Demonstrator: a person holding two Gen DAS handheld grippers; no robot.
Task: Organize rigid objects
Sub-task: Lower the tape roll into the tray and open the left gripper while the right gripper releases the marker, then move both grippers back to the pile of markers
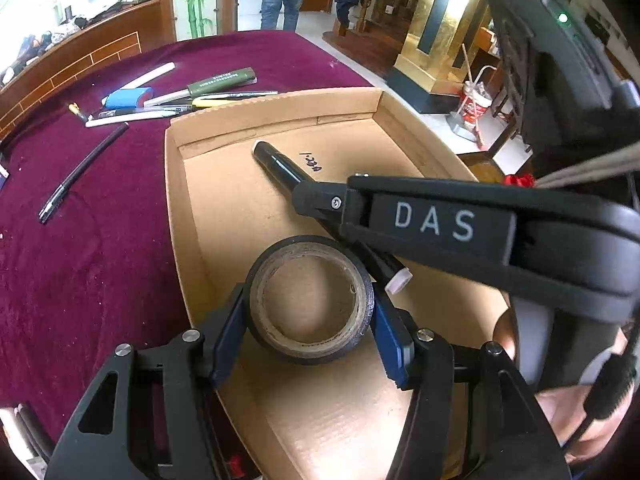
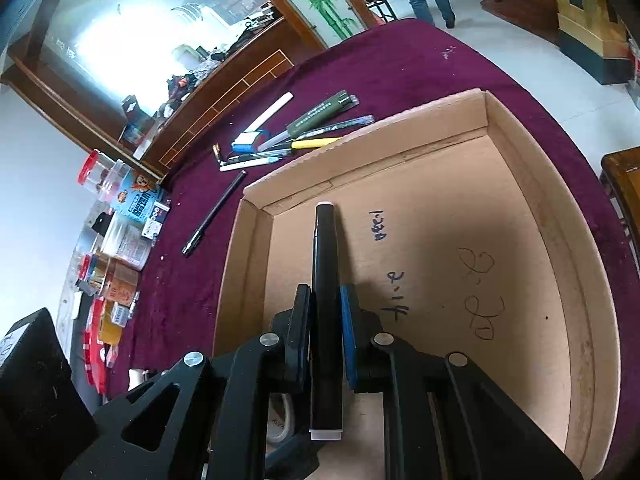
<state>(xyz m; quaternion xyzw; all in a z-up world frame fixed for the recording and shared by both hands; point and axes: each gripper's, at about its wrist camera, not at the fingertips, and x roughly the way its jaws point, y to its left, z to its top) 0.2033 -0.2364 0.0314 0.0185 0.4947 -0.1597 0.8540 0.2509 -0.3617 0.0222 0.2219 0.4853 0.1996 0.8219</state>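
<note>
- pinching a round black tape roll (image 1: 308,300), the left claw (image 1: 310,334) holds it over the brown cardboard box (image 1: 280,120).
- the right claw (image 2: 326,330) squeezes a long black marker (image 2: 326,280) inside that box.

My right gripper (image 2: 326,332) has its fingers closed on a black marker (image 2: 326,280), which runs lengthwise between them, its far end pointing toward the box's back wall. I see it held over the floor of an open cardboard box (image 2: 520,168) with handwriting inside. The box sits on a purple tabletop (image 2: 400,64). Beyond its far left corner lies a cluster of pens (image 2: 296,136), and a single black pen (image 2: 214,214) lies apart, near the box's left wall.
</note>
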